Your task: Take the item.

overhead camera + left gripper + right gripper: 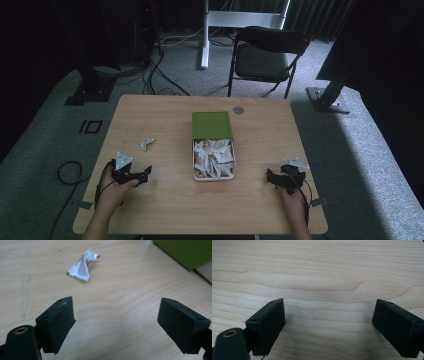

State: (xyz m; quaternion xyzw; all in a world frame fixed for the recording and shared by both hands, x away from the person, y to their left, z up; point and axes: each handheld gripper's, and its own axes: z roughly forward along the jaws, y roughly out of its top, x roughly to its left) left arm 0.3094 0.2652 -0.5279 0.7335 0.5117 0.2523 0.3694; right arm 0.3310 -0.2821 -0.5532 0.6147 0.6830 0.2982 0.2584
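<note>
1 light wooden square table [165, 197], with 1 open rectangular box [213, 159] at its centre as the landmark. The box's cream tray is packed with white paper sachets, too many and too jumbled to count; its green lid [211, 124] sits over the far end of the tray.

1 crumpled white sachet [146, 144] lies alone on the wood, left of the box and well apart from it; it also lies ahead of the jaws in the left gripper view [82, 266].

1 small round grey disc [238, 110] sits just beyond the box's far right corner.

2 black grippers, each held in 1 hand. Left gripper [145, 174]: near-left of box, jaws spread wide, nothing between. Right gripper [270, 177]: near-right of box, jaws spread wide over bare wood.

1 black folding chair [267, 57] stands beyond the table.
</note>
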